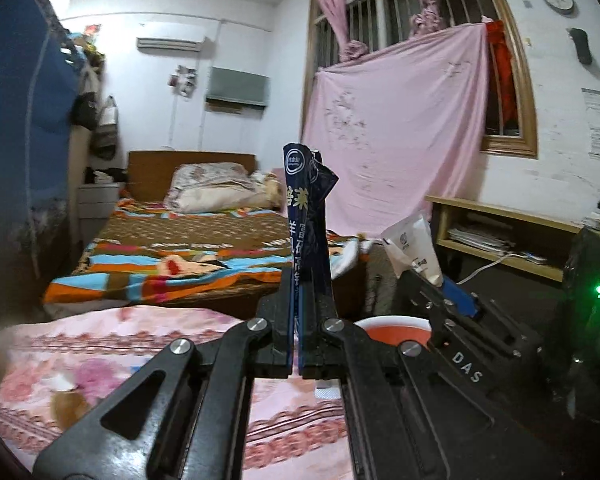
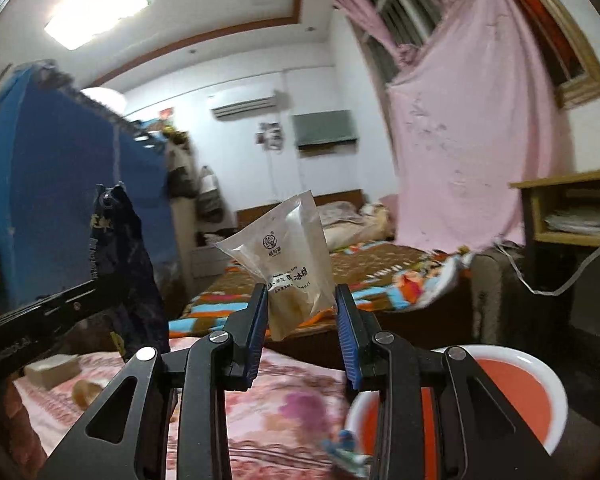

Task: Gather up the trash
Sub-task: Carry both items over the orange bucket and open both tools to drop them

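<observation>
My left gripper [image 1: 305,280] is shut on a dark blue snack wrapper [image 1: 306,208] that stands upright from its fingers. The right wrist view shows that wrapper [image 2: 120,248] at the left, hanging from the left gripper [image 2: 112,286]. My right gripper [image 2: 302,300] is shut on a clear plastic pouch [image 2: 296,256] with printed text, pinched between its blue pads. From the left wrist view the same pouch [image 1: 414,246] sticks up from the right gripper [image 1: 426,278], just to the right. A red basin with a white rim [image 2: 540,364] [image 1: 392,322] sits low at the right, beside both grippers.
Below lies a pink floral cloth [image 2: 284,404] with a small cardboard box [image 2: 52,370] and a crumpled scrap [image 2: 344,448]. Beyond it stands a bed with a striped blanket [image 1: 172,256]. A wooden desk shelf [image 1: 500,236] is at the right, a blue wardrobe cover [image 2: 60,184] at the left.
</observation>
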`<state>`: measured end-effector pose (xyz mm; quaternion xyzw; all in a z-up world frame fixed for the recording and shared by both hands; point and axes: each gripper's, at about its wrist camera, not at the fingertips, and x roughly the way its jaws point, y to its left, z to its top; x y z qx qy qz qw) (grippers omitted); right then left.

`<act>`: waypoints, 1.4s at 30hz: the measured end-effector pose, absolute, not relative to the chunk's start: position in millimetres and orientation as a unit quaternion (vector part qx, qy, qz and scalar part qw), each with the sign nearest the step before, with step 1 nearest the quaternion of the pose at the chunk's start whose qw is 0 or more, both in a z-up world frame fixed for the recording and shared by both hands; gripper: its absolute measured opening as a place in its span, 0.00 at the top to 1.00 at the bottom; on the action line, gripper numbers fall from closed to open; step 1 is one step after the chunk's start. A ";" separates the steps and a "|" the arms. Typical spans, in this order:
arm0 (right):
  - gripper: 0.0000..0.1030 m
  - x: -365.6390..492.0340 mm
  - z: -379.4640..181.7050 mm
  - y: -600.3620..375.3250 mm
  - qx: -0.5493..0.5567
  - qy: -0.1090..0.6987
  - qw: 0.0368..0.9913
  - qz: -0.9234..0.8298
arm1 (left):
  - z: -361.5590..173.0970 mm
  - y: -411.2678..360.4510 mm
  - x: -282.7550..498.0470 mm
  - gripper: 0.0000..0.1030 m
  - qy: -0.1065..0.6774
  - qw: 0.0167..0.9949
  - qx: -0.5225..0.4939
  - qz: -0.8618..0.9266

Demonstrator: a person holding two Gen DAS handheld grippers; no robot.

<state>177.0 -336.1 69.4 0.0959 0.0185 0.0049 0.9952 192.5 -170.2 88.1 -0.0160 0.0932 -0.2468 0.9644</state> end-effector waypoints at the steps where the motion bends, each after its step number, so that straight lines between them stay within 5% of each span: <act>1: 0.70 178.1 67.7 -341.6 0.101 0.020 0.995 -0.002 | 88.3 -176.3 194.0 1.00 0.095 0.963 -0.014 -0.253; 26: 0.67 187.0 35.1 -405.0 0.178 0.099 0.973 -0.105 | 56.1 -264.7 250.1 1.00 0.214 0.925 -0.025 -0.313; 37: 0.58 187.7 29.3 -406.2 0.188 0.121 0.967 -0.121 | 43.1 -273.2 266.7 1.00 0.277 0.902 -0.041 -0.328; 42: 0.55 187.3 30.8 -406.0 0.186 0.122 0.967 -0.123 | 41.7 -265.2 267.7 0.91 0.286 0.903 -0.056 -0.315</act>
